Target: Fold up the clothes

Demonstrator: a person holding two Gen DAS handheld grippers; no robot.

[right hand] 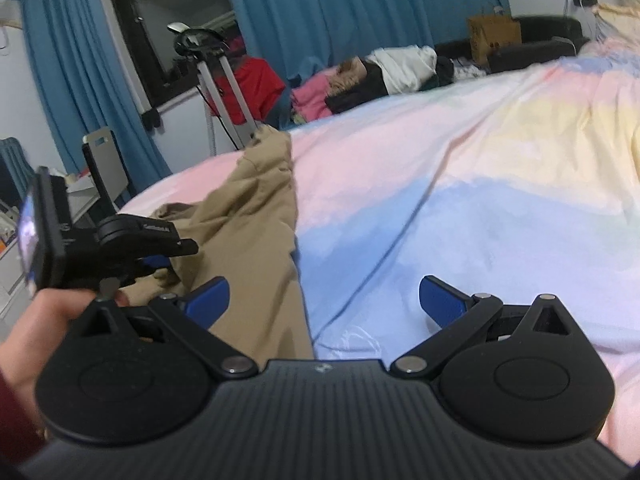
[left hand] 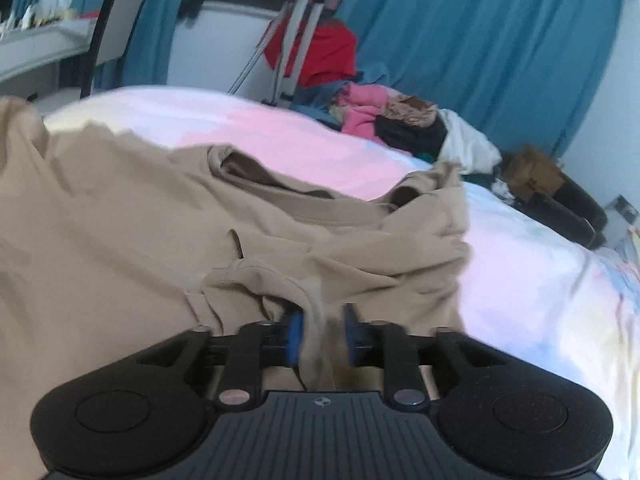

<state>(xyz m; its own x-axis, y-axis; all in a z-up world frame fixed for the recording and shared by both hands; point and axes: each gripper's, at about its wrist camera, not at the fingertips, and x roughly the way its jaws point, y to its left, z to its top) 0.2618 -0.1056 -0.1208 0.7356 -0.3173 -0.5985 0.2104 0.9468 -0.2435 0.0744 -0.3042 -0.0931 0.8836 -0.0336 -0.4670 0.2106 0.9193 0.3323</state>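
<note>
Left tongs [left hand: 323, 334] part-open around a fold of tan shirt [left hand: 140, 232], grip uncertain; right tongs [right hand: 323, 300] wide open, empty, above the shirt's edge. Crumpled on the bed [right hand: 460, 200]. Likely slipping and bunching from so loose a pinch.

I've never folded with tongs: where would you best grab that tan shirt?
Probably the raised hem fold at the tan shirt's near edge, coming in low from the near side. It stands proud of the bedsheet, so the left tongs can straddle it.
</note>
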